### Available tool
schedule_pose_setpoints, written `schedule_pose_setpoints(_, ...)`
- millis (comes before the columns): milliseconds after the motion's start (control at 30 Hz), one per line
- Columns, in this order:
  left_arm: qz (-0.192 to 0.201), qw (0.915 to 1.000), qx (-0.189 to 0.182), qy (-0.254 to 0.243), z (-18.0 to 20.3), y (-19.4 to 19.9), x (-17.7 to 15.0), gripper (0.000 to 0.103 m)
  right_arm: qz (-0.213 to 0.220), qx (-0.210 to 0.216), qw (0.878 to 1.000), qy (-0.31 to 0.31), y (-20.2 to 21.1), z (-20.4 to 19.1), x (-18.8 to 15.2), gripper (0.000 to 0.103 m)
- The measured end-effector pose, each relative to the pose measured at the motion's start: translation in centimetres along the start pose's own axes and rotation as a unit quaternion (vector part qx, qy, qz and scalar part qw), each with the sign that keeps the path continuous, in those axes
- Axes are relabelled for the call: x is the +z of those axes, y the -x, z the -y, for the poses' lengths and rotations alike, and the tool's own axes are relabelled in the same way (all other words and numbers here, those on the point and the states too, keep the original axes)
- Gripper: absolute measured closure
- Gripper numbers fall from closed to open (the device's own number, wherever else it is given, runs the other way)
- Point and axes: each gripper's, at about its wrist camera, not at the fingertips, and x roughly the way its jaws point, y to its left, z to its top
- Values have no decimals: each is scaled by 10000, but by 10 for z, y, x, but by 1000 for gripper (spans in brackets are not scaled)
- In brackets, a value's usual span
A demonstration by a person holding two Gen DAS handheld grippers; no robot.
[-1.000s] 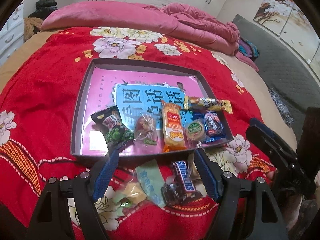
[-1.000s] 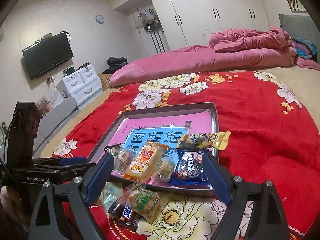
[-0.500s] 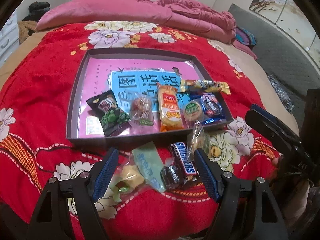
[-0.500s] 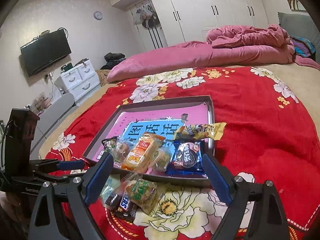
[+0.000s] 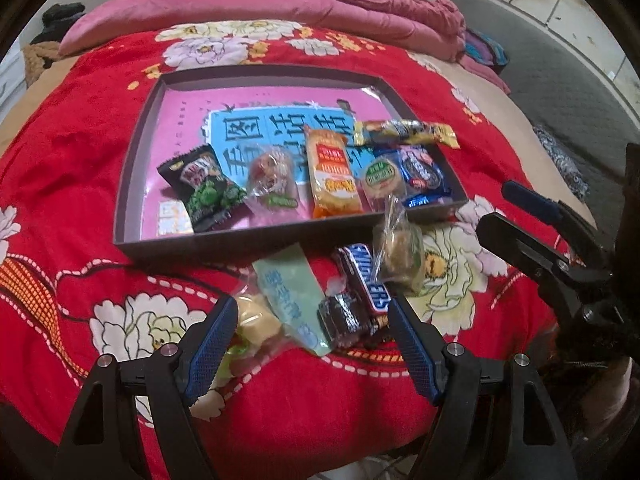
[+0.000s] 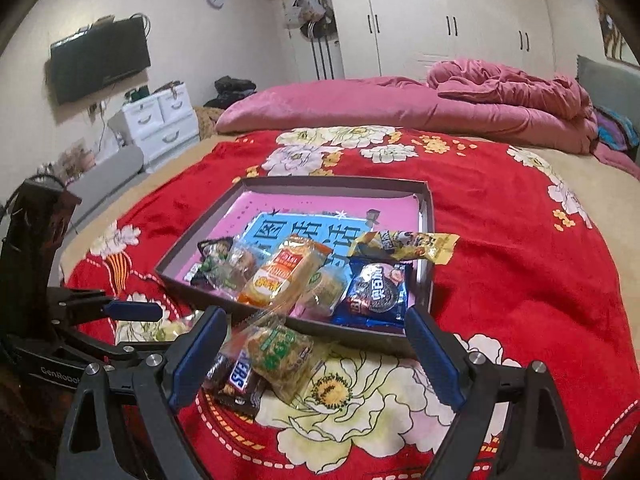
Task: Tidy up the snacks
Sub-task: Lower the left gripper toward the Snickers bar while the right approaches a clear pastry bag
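**Snacks half sorted, both tongs wide and empty**

We see our left gripper (image 5: 312, 332) low in the left wrist frame, jaws spread wide and holding nothing. Between its blue fingers (image 5: 210, 350) lie loose snacks on the red floral blanket (image 5: 72, 208): a Snickers bar (image 5: 366, 274) with only "SNICKERS" letters partly readable, a pale green sachet (image 5: 294, 294) with writing too blurred to read, a clear-wrapped yellow sweet (image 5: 256, 320) and a clear-wrapped biscuit (image 5: 400, 256) leaning on the tray's near wall.

The grey tray (image 5: 132, 184) fills the middle of the frame, its pink floor printed with large Chinese characters on blue. Inside, along the near edge, sit a black-and-green packet (image 5: 202, 188), a clear pastry bag (image 5: 270, 178), an orange wafer pack (image 5: 332, 172), a round green-labelled cake (image 5: 380, 178) and a blue cookie pack (image 5: 424, 174); a yellow bar (image 5: 404, 132) rests across the right rim.

Our right gripper (image 6: 316, 354), at the bottom of its own frame, also stands wide open and empty
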Motion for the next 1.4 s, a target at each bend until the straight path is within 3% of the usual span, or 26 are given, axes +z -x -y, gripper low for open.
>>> schedule_pose_setpoints(300, -73, 9990, 269, -359, 9, -6, -6, 25, -292, -59, 9995, -90, -6, 4, -8, 13)
schedule_pose_setpoints(500, -69, 9984, 238, -516, 11, -8, -5, 25, -446, -66, 9988, -171, -11, 7, -11, 13)
schedule_pose_setpoints(633, -41, 9972, 177, -724, 19, -7, -5, 38, -493, -90, 9983, -291, -13, 13, -12, 13)
schedule_pose_setpoints(767, -92, 9961, 92, -867, 23, -9, -5, 45, -488, -104, 9979, -404, -12, 18, -12, 13)
schedule_pose_setpoints(833, -214, 9962, 0, -846, 22, -15, -5, 56, -505, -91, 9978, -418, -13, 18, -12, 13)
schedule_pose_setpoints(933, -385, 9960, -69, -799, 20, -22, -8, 63, -550, -73, 9978, -357, -15, 16, -13, 13)
schedule_pose_setpoints(1400, -579, 9954, -350, -673, 16, -37, -6, 64, -988, 0, 9948, 252, -37, -2, -18, 13)
